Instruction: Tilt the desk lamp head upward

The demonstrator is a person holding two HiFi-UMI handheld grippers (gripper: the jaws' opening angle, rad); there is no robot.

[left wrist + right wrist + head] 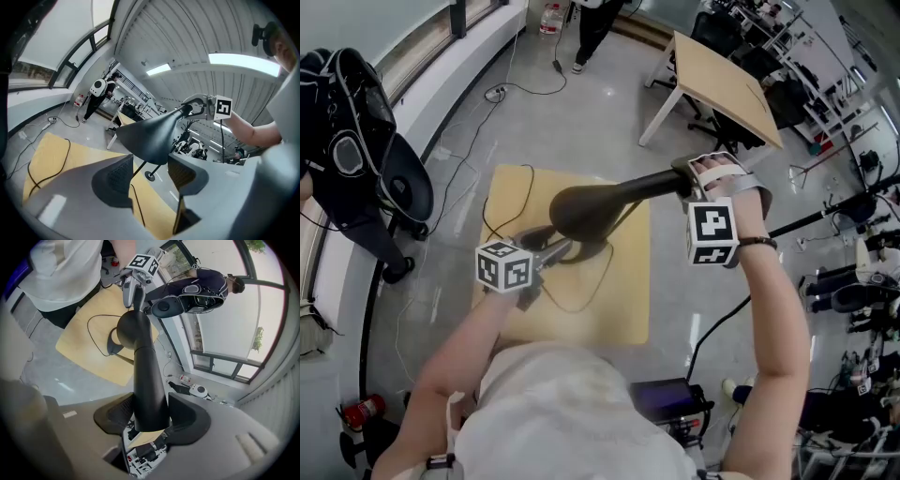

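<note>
A black desk lamp stands on a small wooden table (623, 309). Its long tapered head (581, 208) lies nearly level above the tabletop. My right gripper (689, 180) is shut on the narrow rear end of the head (146, 380), with both pads against its sides. My left gripper (551, 253) is at the wide shade end, jaws open. In the left gripper view the shade (150, 136) hangs just ahead of and above the open left gripper (150, 177), touching neither pad. The lamp's round base (150, 176) and thin stem show beyond. A black cable (581, 302) loops over the table.
A person in black (347, 141) stands at the left by the window ledge. A second wooden table (727, 80) is at the back right. Cables trail over the grey floor, a red fire extinguisher (361, 410) lies lower left, and equipment racks crowd the right.
</note>
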